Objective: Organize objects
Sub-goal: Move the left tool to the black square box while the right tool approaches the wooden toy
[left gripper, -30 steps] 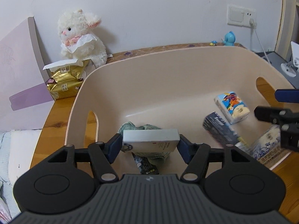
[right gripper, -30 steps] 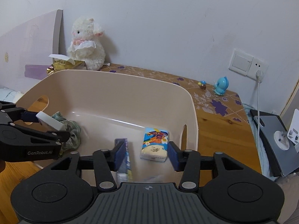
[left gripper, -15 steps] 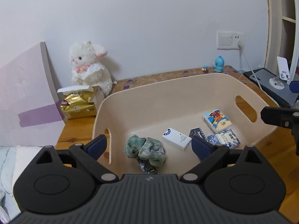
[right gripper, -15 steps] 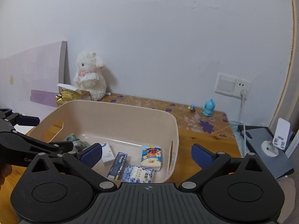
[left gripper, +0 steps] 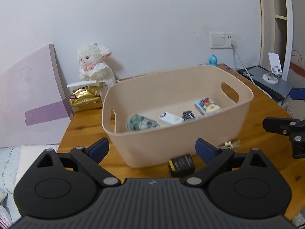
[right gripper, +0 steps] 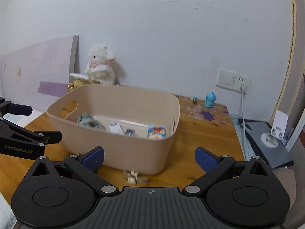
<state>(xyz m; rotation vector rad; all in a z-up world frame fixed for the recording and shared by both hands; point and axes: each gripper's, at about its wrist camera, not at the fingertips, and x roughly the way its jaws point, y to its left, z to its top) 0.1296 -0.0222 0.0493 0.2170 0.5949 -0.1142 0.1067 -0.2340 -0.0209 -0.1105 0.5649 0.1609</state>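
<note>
A beige plastic bin [left gripper: 177, 133] [right gripper: 122, 148] stands on the wooden table. Inside lie a green crumpled cloth [left gripper: 142, 124] [right gripper: 87, 121], a white box [left gripper: 170, 118] [right gripper: 115, 128], a dark box [left gripper: 188, 115] [right gripper: 130, 132] and a colourful tissue pack [left gripper: 206, 105] [right gripper: 156, 131]. A small black and yellow object [left gripper: 182, 165] lies on the table before the bin. A small beige wooden figure [right gripper: 134, 177] [left gripper: 231, 143] lies at the bin's front. My left gripper [left gripper: 152, 148] is open and empty, back from the bin. My right gripper [right gripper: 149, 158] is open and empty.
A white plush lamb [left gripper: 95, 64] and a gold packet [left gripper: 84, 99] sit at the back left by a pink board [left gripper: 28, 103]. A blue toy [right gripper: 209, 100], a wall socket with cable [right gripper: 242, 87] and a grey device [right gripper: 266, 143] are at the right.
My left gripper let go of the white box into the bin and opened. My right gripper opened wide. Both grippers drew back and up, away from the bin.
</note>
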